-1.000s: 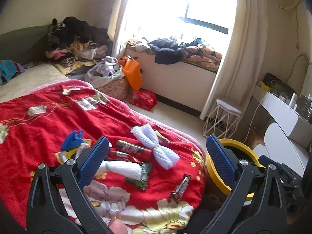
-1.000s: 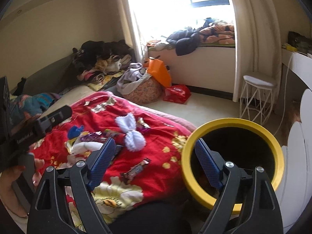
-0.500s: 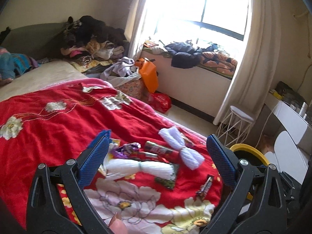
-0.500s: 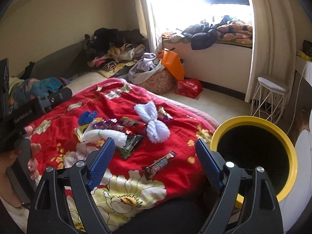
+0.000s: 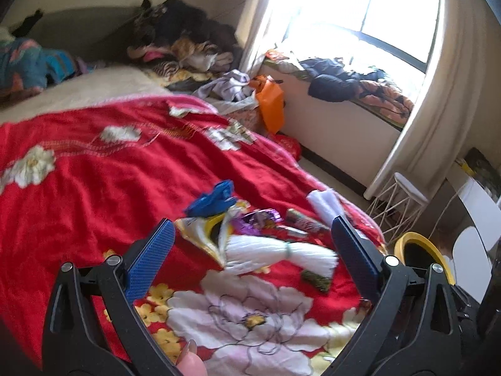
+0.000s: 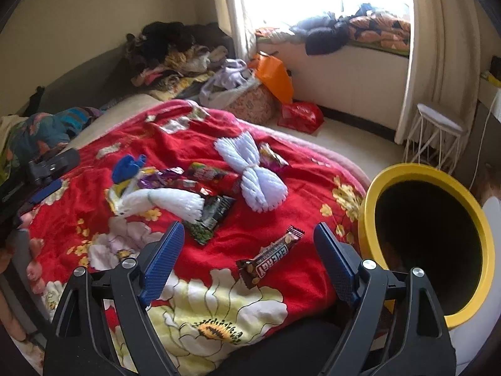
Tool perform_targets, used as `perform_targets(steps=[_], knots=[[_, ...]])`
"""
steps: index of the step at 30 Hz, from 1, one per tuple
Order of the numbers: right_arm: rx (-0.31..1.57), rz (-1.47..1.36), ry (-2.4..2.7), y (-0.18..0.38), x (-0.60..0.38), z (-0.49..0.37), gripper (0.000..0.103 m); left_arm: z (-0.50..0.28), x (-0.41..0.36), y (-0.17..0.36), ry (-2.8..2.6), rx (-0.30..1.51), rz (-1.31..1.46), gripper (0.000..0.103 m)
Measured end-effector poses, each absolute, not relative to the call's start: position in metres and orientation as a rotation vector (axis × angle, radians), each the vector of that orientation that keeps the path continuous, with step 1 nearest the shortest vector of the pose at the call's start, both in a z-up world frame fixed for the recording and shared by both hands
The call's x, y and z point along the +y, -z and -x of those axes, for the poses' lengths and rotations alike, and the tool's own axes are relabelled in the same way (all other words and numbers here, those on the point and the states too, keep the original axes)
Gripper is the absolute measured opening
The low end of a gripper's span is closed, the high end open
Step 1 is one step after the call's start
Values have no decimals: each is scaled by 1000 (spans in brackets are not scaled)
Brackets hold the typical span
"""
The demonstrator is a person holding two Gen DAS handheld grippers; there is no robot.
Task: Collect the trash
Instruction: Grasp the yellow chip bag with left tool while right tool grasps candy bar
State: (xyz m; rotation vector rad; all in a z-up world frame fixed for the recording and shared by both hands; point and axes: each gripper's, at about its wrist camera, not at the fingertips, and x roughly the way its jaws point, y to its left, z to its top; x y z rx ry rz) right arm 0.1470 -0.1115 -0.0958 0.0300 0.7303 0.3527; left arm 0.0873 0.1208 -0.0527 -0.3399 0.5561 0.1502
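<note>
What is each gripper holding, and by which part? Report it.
Nothing is held. The left gripper and right gripper both stand open above the red blanket, touching no trash.

My left wrist camera looks forward and slightly down between my left gripper's (image 5: 249, 252) two blue fingers, low and close over the red floral blanket (image 5: 94, 181), facing the window (image 5: 391, 18). My right wrist camera looks the same way between my right gripper's (image 6: 249, 260) fingers, a little farther back, with the yellow-rimmed bin (image 6: 426, 244) close on its right. Both views share the blanket, the white foam bundle (image 5: 278, 253) and the window wall. The right view also catches my left gripper at its left edge.
</note>
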Motion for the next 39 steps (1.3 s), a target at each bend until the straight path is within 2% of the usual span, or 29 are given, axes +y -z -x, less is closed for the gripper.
perform_targets(steps=[7,12,17,20,23,25,26,27,32,39], knots=[[830,-67,-298,121,-111,-169,82,-91,153,77,-208,607,435,90],[899,-118,-261,136,-113,-184,82,-100,168,98,-221,661,486,78],[961,-139,-232,149,-113,-196,78,-109,172,113,-202,708,517,61],[1008,-171,-220,158,-114,-203,73,-116,172,119,-181,723,535,57],[1044,-194,-216,168,-115,-207,59,-123,174,124,-166,732,562,52],[1038,-190,-221,168,-115,-207,39,-129,174,126,-158,740,573,50],[1031,-187,-232,167,-114,-205,34,-132,174,128,-158,746,577,48],[1024,-183,-248,166,-113,-204,20,-135,175,130,-157,751,586,47],[993,-151,-326,159,-104,-193,16,-141,173,136,-145,769,621,24],[929,-112,-406,144,-93,-177,16,-134,166,119,-136,730,587,13]])
